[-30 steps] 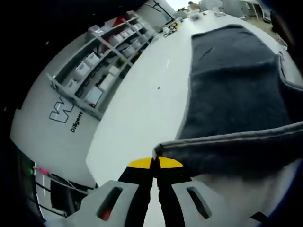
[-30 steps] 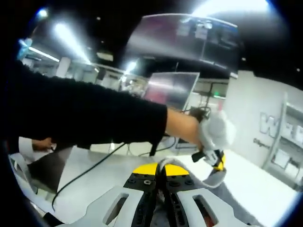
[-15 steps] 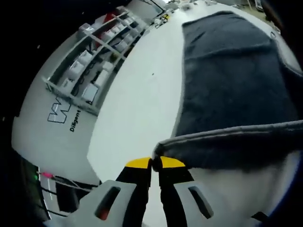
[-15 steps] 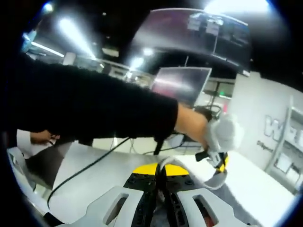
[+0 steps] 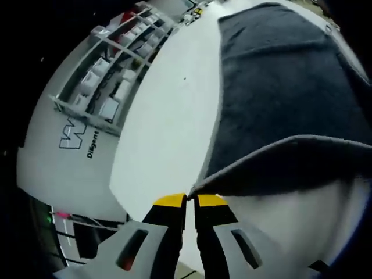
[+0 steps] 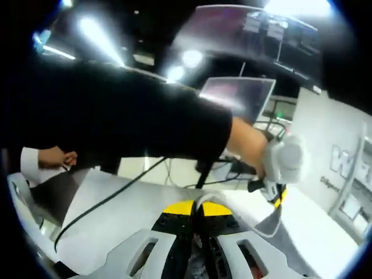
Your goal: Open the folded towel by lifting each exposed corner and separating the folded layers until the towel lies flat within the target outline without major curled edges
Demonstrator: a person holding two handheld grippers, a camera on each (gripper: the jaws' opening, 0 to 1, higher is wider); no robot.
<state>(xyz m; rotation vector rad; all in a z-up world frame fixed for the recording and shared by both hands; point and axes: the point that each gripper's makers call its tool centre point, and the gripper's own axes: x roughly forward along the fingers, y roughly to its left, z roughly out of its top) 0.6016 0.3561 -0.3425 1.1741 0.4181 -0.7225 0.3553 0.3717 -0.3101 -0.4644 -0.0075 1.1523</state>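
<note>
Pinching towel [image 5: 279, 99] corners, both grippers; shelf [image 5: 110, 75] holds boxes.

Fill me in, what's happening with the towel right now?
A person is unfolding a dark grey towel on a white table with two handheld grippers. The left gripper is shut on one towel edge, holding that layer above the table. The right gripper is shut on another part of the towel. The rest lies flat on the table.

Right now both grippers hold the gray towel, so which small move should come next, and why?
Probably draw both corners outward and lower them. The left gripper and right gripper are each shut on the towel, and the lifted edge hangs folded above the table.
</note>
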